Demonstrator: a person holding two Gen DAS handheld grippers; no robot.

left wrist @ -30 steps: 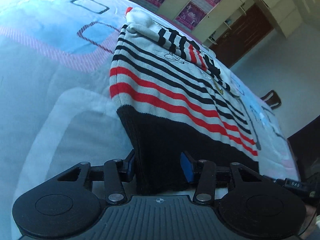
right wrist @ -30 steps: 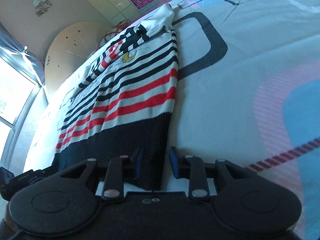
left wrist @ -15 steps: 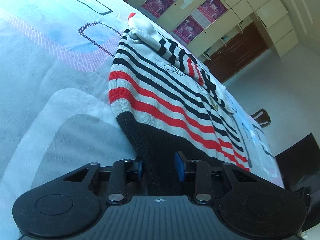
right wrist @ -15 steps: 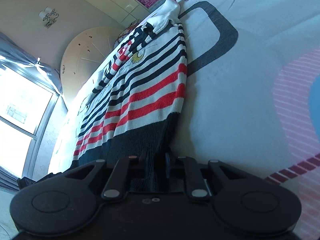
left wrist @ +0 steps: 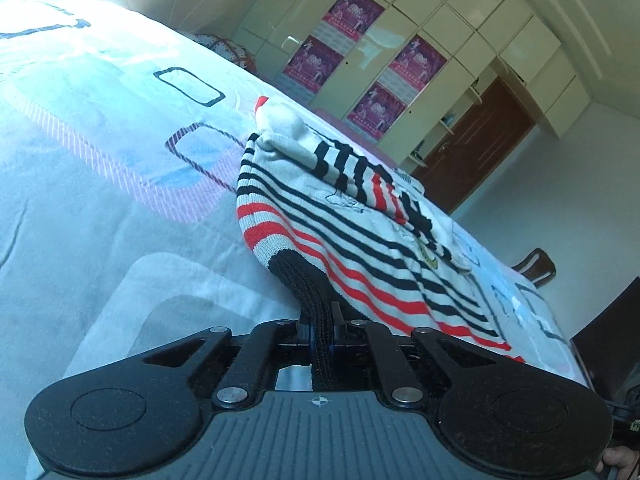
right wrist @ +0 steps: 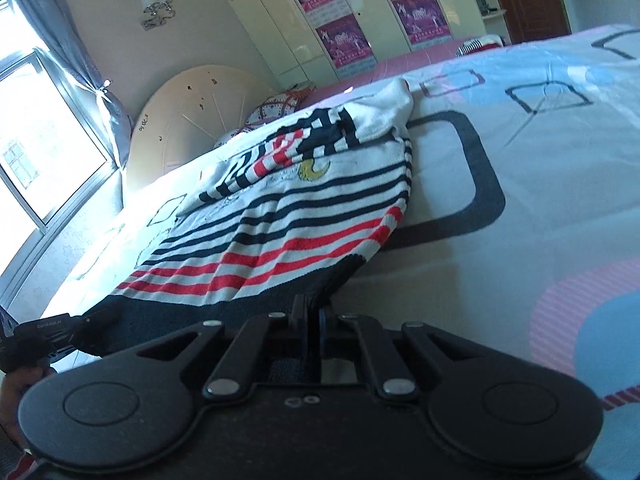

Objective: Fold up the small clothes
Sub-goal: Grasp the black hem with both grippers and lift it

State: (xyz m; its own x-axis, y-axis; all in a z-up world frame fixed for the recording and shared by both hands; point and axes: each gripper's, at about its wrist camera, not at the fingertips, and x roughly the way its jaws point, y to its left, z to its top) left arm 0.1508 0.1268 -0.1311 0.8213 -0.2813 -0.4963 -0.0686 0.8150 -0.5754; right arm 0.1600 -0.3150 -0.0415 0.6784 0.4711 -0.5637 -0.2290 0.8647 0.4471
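Note:
A small striped sweater point(left wrist: 340, 236), white with black and red stripes and a black ribbed hem, lies on the bed, sleeves folded across its chest. My left gripper point(left wrist: 322, 326) is shut on the hem's left corner and holds it raised off the bed. In the right wrist view the sweater point(right wrist: 288, 220) stretches away to the left. My right gripper point(right wrist: 313, 316) is shut on the hem's right corner, also lifted. The left gripper shows at the far left of the right wrist view point(right wrist: 48, 334).
The bedspread point(left wrist: 100, 184) is pale with blue, pink and black square patterns. A round cream headboard point(right wrist: 200, 108) and a cushion point(right wrist: 276, 106) are at the bed's far end. Wardrobes with purple posters point(left wrist: 360, 68), a brown door point(left wrist: 476, 140) and a chair point(left wrist: 534, 268) stand beyond.
Both grippers have closed on the black hem's corners and lifted them off the bed. The views have tilted up, showing more of the room.

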